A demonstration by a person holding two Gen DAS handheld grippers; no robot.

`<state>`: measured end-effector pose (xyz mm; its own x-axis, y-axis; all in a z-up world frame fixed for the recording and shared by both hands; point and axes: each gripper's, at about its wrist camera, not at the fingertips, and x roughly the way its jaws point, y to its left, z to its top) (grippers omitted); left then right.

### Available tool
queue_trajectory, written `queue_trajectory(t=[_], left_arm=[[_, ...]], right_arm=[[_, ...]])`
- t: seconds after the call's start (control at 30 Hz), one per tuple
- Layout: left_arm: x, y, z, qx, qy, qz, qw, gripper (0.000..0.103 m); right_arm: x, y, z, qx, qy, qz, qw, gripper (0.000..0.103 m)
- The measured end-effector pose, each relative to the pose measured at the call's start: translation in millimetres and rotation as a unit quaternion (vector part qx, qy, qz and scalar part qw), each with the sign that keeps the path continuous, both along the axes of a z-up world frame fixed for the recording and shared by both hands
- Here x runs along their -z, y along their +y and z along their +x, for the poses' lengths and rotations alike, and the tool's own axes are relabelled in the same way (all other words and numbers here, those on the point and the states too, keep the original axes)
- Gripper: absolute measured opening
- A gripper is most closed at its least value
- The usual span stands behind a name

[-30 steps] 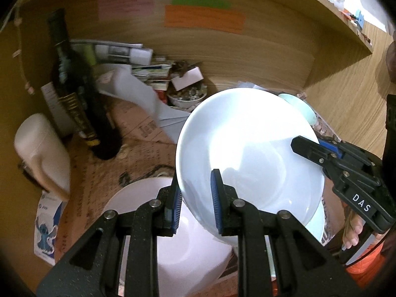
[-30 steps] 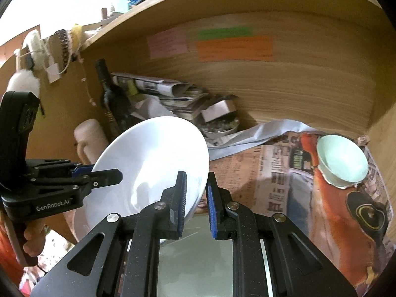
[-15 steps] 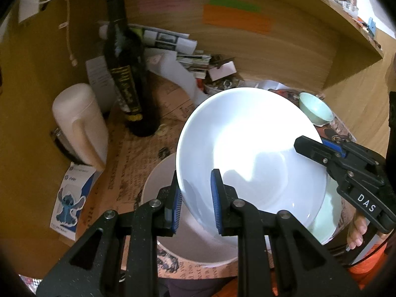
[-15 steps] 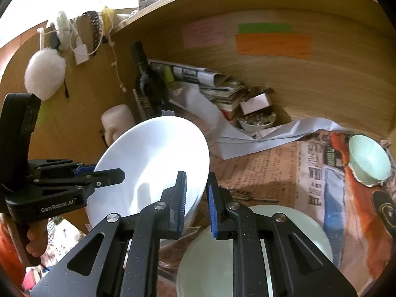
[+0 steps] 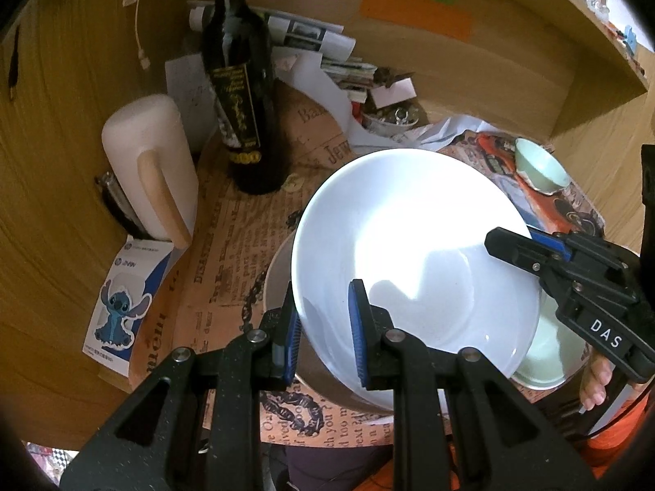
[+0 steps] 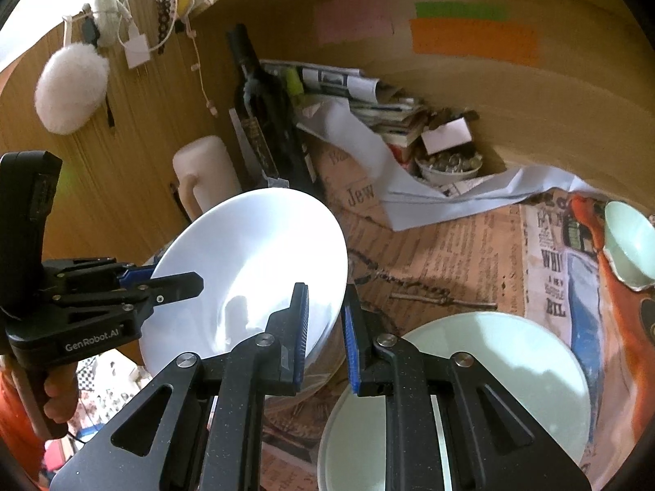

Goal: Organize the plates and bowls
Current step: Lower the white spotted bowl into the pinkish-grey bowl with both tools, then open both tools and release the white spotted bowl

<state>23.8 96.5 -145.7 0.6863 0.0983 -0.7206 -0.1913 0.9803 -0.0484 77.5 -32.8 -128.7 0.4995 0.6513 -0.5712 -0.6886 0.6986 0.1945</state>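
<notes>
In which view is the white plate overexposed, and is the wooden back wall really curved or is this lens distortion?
Left wrist view: strong glare washes out the white plate centre. Right wrist view: milder glare, a dark reflection near the fingers. The wooden wall bows in both, which suggests fisheye distortion.

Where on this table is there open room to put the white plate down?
Bare newspaper lies between the pale green plate, the small green bowl and the crumpled white paper. The back is crowded: wine bottle, magazines, trinket dish. Another white dish sits beneath the white plate.

Warm indoor light, glare on white plate [image 5: 413, 245], fisheye-dark corners.
</notes>
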Motion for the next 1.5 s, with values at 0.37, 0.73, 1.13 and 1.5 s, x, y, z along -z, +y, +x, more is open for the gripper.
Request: queue_trajectory(t=[0.37, 0.73, 1.13, 1.5], left_arm=[[17, 11, 5, -0.009, 0.017, 0.001, 0.9998, 0.022], [20, 1, 10, 0.0, 0.017, 0.056, 0.9983, 0.022], [16, -8, 8, -0.008, 0.003, 0.117, 0.9931, 0.022], [11, -5, 13, -0.005, -0.004, 0.091, 0.9958, 0.022]], right_arm=[[19, 13, 6, -0.009, 0.024, -0.024, 0.999, 0.015], [24, 15, 8, -0.008, 0.025, -0.037, 0.999, 0.015], [22, 26, 1, -0.012, -0.028, -0.078, 0.996, 0.022], [16, 19, 3, -0.001, -0.037, -0.068, 0.997, 0.039]])
